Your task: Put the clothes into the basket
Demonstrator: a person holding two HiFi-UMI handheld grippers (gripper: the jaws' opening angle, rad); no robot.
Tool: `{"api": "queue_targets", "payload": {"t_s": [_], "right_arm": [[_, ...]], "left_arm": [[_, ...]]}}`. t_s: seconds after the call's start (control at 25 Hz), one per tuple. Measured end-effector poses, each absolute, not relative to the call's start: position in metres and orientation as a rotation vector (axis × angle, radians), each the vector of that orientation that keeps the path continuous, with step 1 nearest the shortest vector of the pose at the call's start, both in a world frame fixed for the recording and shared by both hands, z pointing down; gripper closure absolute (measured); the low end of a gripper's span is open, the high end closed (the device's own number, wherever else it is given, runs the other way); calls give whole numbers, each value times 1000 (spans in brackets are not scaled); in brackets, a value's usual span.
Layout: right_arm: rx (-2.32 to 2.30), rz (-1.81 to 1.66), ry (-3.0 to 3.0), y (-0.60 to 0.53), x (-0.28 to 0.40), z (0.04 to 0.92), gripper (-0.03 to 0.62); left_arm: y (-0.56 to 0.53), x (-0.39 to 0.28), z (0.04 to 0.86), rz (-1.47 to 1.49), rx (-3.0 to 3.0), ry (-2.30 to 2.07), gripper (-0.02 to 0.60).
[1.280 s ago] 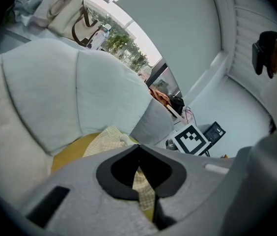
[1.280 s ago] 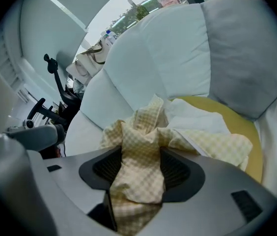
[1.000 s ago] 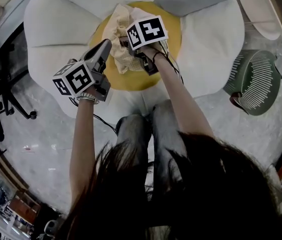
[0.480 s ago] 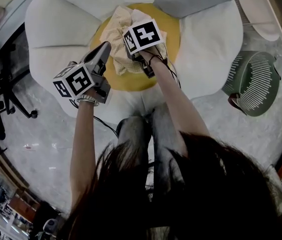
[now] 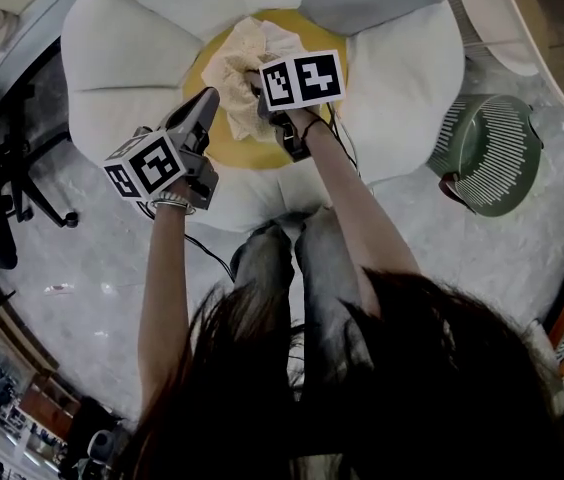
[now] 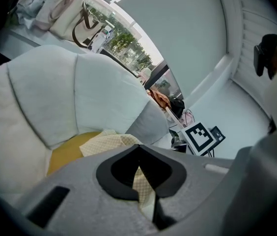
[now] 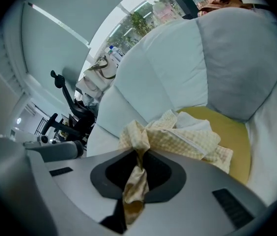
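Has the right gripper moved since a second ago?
Yes. Right gripper, jaws just closed on the pale yellow checked cloth, has shifted toward the round yellow cushion's right edge.

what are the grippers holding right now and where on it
Both hold the checked garment: the left gripper pinches a thin fold, the right gripper, whose jaws have just been closing, a bunched twist of cloth.

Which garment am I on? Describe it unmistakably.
Find the big flower-shaped cushion with white petals. Over its yellow centre is a crumpled garment, held by the left claw and by the right claw, whose jaws have just closed on it. Unlike the plain cushion, it is cream with a fine check.
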State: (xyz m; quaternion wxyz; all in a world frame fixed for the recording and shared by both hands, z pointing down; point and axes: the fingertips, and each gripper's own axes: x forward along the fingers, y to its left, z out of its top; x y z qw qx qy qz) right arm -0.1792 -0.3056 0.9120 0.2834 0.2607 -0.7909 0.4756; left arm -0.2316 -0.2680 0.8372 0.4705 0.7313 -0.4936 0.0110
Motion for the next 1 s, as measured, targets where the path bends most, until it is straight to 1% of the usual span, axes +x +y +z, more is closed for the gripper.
{"api": "queue_targets", "payload": {"t_s": [0.6,1.0], "right_arm": [[735,1316,-2181,-314,-171,801,553],[768,1303,-2204,-308,-168,746,553]], "left_arm": [[-271,-226,747,3,1800,-1191,571],[-264,-225,700,0,1820,-1174,571]]}}
